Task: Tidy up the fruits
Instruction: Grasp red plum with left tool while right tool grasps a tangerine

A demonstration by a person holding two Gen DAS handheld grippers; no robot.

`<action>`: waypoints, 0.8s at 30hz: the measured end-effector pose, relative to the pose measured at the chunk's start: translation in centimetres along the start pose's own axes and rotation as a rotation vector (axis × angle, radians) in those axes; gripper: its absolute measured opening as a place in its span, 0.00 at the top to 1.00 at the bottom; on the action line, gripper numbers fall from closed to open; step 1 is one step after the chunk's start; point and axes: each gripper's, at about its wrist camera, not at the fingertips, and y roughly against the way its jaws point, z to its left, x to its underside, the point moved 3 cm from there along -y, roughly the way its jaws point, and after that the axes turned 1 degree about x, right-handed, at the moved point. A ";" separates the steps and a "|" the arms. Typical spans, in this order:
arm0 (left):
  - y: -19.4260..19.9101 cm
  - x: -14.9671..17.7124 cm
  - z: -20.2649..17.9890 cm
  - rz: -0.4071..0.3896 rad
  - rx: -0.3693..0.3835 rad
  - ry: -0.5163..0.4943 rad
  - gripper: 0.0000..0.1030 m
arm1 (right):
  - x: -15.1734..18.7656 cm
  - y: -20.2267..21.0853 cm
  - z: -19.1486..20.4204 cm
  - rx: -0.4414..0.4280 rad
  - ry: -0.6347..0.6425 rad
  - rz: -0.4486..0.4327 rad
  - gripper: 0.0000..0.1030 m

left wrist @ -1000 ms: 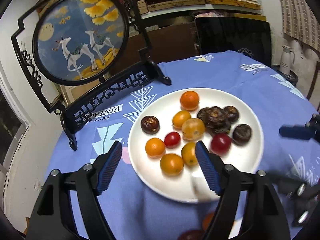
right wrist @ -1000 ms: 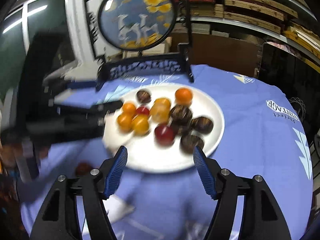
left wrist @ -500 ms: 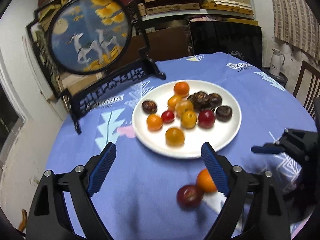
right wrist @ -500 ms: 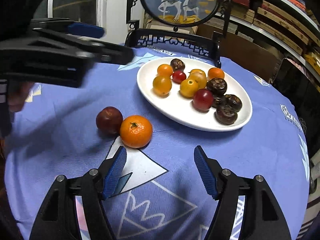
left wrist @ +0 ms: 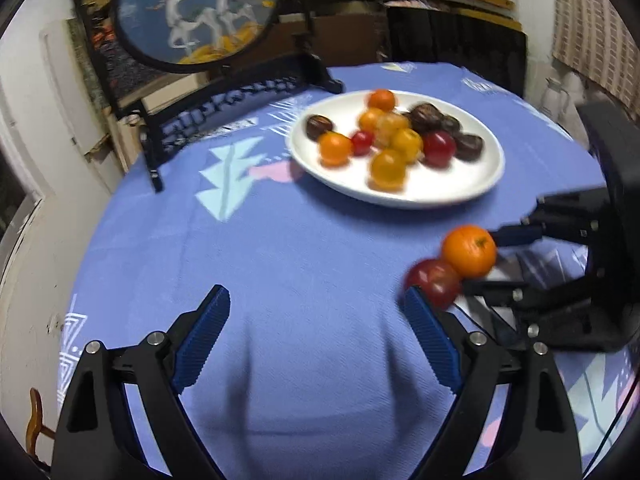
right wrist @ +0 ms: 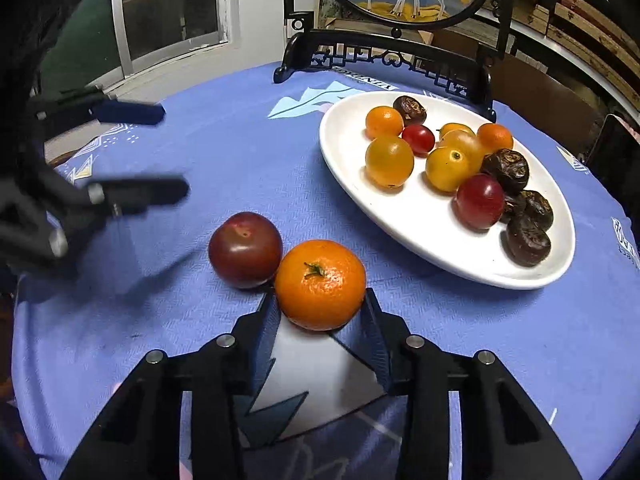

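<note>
A mandarin [right wrist: 320,284] lies on the blue tablecloth with my right gripper [right wrist: 320,306] shut on it, one pad on each side. A dark red plum [right wrist: 245,249] touches its left side. The white plate [right wrist: 432,240] beyond holds several small orange, yellow, red and dark brown fruits. My left gripper [left wrist: 316,296] hovers over bare cloth, its jaws opening with nothing between them. The plum [left wrist: 434,282] sits just past the tip of its right finger [left wrist: 424,320], and the mandarin [left wrist: 469,250] is behind that. In the right wrist view the left gripper [right wrist: 160,152] appears blurred at the left.
A round deer screen on a black carved stand [left wrist: 200,12] rises at the table's far side behind the plate [left wrist: 440,190]. A black chair [left wrist: 452,48] and wooden shelves stand beyond. A window [right wrist: 172,12] is off the far left edge.
My right gripper dropped towards the mandarin and shut on it. My left gripper backed away from the plate, spread its jaws wider and now sits low beside the plum.
</note>
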 end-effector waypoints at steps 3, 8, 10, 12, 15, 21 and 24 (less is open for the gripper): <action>-0.2 0.3 -1.9 0.002 0.040 -0.050 0.16 | 0.7 1.1 -0.9 0.014 -0.039 -0.008 0.59; -1.6 -0.2 -4.7 0.022 0.091 -0.088 0.16 | 2.3 3.0 -2.5 0.019 -0.099 -0.022 0.59; -2.6 -0.6 -5.6 0.030 0.096 -0.093 0.16 | 2.7 3.2 -2.6 0.022 -0.104 -0.020 0.59; -3.8 -1.0 -6.0 0.044 0.087 -0.081 0.16 | 3.0 3.2 -2.6 0.010 -0.116 -0.018 0.59; -4.5 -1.5 -5.9 0.051 0.109 -0.044 0.24 | 3.3 2.8 -2.6 0.002 -0.126 -0.015 0.59; -3.4 -1.6 -7.4 0.048 0.147 -0.088 0.63 | 4.0 2.6 -2.5 -0.008 -0.150 -0.010 0.59; -3.0 -1.2 -7.4 0.049 0.143 -0.082 0.63 | 4.1 3.2 -2.3 -0.009 -0.156 -0.026 0.59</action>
